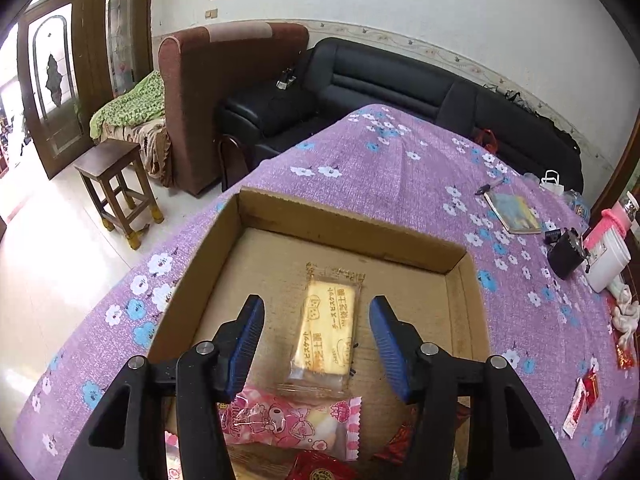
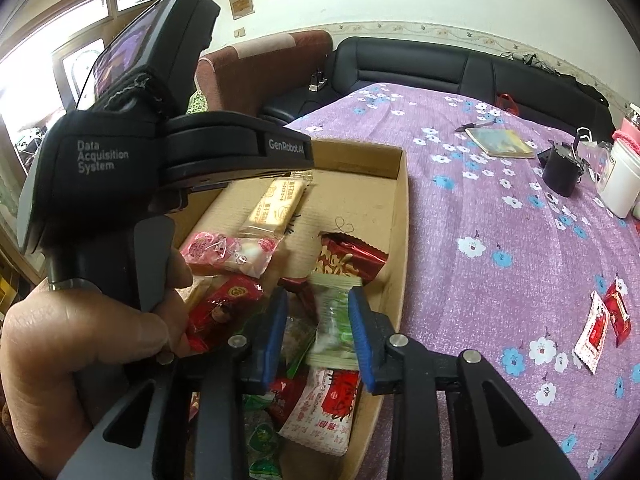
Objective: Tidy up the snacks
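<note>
Holding my left tool point(image 1: 316, 340) released above the biscuit pack point(image 1: 325, 330) in the box point(image 1: 344, 224); its long axis runs away from me, parallel to the blue pads. My right tool point(image 2: 318, 334) brackets a green pack point(image 2: 334, 320), grip uncertain.

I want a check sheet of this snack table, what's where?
Surface: purple flowered cloth on a table.
Job's things: cardboard box holds a biscuit pack, pink pack, red packs; two red-white packs lie loose on the cloth.
Clutter: book, pen, black cup, white jar.
Grippers: left gripper open above the biscuit pack; right gripper around a blurred green pack, grip unclear.
Cables: nothing seen on the table.
Surroundings: black sofa, brown armchair, stool, wooden doors.
</note>
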Motion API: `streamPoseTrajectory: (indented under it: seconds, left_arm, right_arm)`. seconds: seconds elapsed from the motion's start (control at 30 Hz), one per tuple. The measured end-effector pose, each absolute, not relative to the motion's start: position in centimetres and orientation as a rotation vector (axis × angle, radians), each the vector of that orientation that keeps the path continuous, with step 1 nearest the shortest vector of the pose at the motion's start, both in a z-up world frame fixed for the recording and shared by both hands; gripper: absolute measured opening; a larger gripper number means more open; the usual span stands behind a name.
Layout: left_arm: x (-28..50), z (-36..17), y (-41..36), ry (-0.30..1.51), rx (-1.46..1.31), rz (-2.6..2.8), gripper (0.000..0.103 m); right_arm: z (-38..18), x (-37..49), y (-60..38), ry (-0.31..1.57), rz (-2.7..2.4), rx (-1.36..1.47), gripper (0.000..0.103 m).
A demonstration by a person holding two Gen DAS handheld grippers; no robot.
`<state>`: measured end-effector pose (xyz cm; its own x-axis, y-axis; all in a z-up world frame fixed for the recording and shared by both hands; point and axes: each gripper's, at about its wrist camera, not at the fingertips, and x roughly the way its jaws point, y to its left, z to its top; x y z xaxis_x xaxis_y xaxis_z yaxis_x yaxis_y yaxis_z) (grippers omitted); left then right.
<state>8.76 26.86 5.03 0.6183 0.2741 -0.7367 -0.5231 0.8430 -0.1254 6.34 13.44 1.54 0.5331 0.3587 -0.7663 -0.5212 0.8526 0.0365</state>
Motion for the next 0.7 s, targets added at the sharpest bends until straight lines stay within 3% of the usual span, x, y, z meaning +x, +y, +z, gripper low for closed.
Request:
streamPoseTrajectory:
  seconds: [0.2,0.33,0.7]
  left_arm:
    - [8.5,5.6,26.7,0.755,-0.347,0.464,0.059]
    - [8.2,6.1,26.8,0.724,-0.360,0.470,0.070]
    - [7.7,6.8,26.0,0.671,-0.296,0.505,0.070]
  right_arm:
    - [2.1,6.3,13.2,0.873,0.525,-0.184,0.031]
    - [2.5,6.1,13.3,0.875,0.522,-0.189,0.031]
    - [2.9,5.4,13.0,0.870,0.499,-0.206,0.036]
